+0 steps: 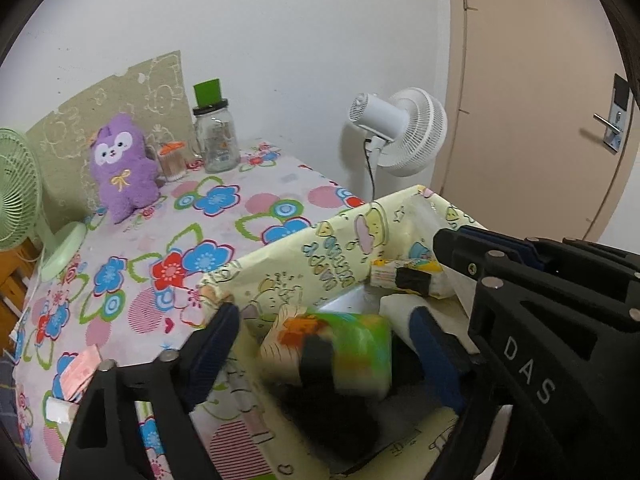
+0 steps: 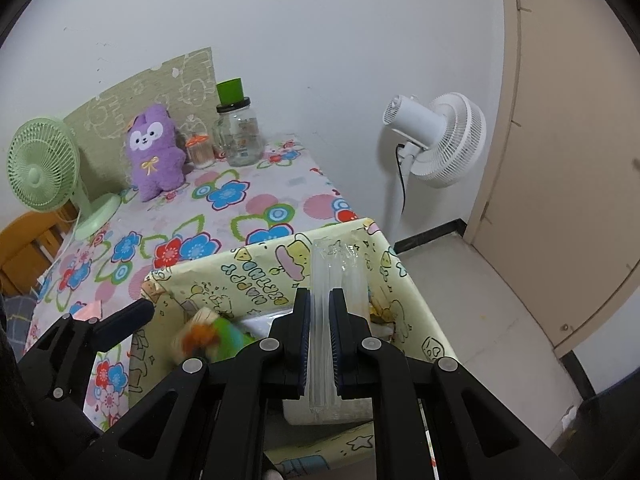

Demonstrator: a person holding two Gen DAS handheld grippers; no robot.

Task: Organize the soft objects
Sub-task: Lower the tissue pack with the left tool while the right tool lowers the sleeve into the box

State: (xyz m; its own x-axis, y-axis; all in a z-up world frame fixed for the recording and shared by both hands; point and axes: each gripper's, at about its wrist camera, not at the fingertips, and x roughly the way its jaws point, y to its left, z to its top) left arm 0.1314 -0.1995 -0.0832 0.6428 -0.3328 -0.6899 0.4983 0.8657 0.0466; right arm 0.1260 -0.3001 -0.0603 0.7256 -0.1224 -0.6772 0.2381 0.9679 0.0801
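Left tongs (image 1: 320,344) gape wide around a blurred green tissue pack (image 1: 332,354); right tongs (image 2: 319,336) pinch clear plastic packaging (image 2: 324,280) over the box (image 2: 224,276) at six o'clock

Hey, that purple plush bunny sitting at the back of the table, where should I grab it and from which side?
Take the purple plush bunny across its round belly, coming in from the front. It sits upright against the beige board, so its back is blocked, and a small orange-lidded jar stands close on one side. The belly is its widest soft part.
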